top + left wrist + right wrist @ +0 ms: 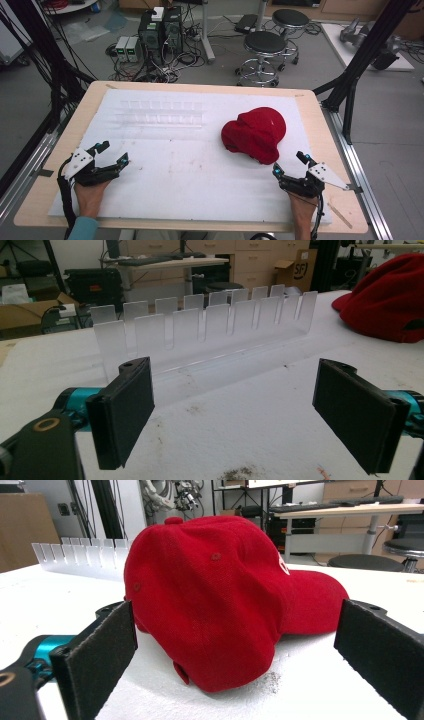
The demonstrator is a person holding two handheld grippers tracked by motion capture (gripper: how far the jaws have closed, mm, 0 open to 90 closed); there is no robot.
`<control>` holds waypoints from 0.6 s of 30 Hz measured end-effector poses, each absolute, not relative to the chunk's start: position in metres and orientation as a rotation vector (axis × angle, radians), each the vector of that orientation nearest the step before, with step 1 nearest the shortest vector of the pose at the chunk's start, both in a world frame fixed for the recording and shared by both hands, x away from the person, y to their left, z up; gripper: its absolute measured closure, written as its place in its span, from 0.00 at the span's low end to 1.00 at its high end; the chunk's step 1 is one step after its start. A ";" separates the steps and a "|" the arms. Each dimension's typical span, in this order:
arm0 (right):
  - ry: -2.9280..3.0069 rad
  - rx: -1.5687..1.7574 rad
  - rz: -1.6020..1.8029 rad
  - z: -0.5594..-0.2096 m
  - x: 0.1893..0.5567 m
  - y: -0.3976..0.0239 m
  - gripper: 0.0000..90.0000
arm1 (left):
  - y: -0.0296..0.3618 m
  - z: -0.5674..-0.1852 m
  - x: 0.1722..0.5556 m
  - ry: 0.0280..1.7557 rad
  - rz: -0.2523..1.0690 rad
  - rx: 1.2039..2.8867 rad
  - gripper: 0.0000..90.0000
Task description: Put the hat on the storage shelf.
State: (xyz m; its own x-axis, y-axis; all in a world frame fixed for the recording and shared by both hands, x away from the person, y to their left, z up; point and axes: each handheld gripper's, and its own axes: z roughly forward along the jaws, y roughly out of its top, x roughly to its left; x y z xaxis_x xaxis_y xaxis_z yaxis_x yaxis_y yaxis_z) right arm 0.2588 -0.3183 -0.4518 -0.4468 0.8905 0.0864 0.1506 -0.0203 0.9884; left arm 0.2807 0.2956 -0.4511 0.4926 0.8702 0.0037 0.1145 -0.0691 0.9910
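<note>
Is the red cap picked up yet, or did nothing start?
Nothing looks done: the red cap lies on the white mat, untouched. The right hand-held gripper is open just before it; the left hand-held gripper is open too, holding nothing. Grasping remains.

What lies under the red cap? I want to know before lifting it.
The red cap rests directly on the white mat. Its crown covers whatever might sit beneath it, so nothing under it can be seen.
</note>
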 end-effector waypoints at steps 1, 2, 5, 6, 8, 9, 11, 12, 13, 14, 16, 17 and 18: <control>1.642 1.088 1.520 -0.452 0.259 -0.318 0.03 | 0.296 -0.451 0.281 0.891 0.780 1.528 0.19; 1.643 1.086 1.520 -0.452 0.259 -0.318 0.03 | 0.296 -0.451 0.281 0.892 0.780 1.524 0.19; 1.649 1.081 1.516 -0.452 0.259 -0.317 0.03 | 0.296 -0.451 0.280 0.890 0.781 1.526 0.19; 1.651 1.070 1.512 -0.452 0.259 -0.317 0.03 | 0.296 -0.451 0.281 0.890 0.780 1.524 0.19; 1.653 1.069 1.510 -0.452 0.259 -0.316 0.03 | 0.296 -0.451 0.281 0.893 0.777 1.522 0.19; 1.653 1.069 1.510 -0.452 0.259 -0.316 0.03 | 0.296 -0.451 0.281 0.899 0.776 1.518 0.19; 1.659 1.060 1.508 -0.452 0.258 -0.316 0.03 | 0.297 -0.451 0.281 0.898 0.772 1.514 0.19; 1.659 1.060 1.508 -0.452 0.258 -0.316 0.03 | 0.297 -0.451 0.281 0.899 0.772 1.509 0.19; 1.659 1.059 1.505 -0.452 0.258 -0.316 0.03 | 0.297 -0.452 0.280 0.897 0.774 1.506 0.19; 1.662 1.053 1.504 -0.452 0.259 -0.316 0.03 | 0.298 -0.451 0.281 0.899 0.773 1.506 0.19; 1.662 1.055 1.504 -0.452 0.259 -0.316 0.03 | 0.298 -0.452 0.281 0.901 0.772 1.504 0.19; 1.660 1.057 1.502 -0.452 0.259 -0.316 0.03 | 0.298 -0.452 0.280 0.900 0.772 1.505 0.19; 1.662 1.054 1.500 -0.451 0.259 -0.316 0.03 | 0.298 -0.451 0.281 0.898 0.773 1.506 0.19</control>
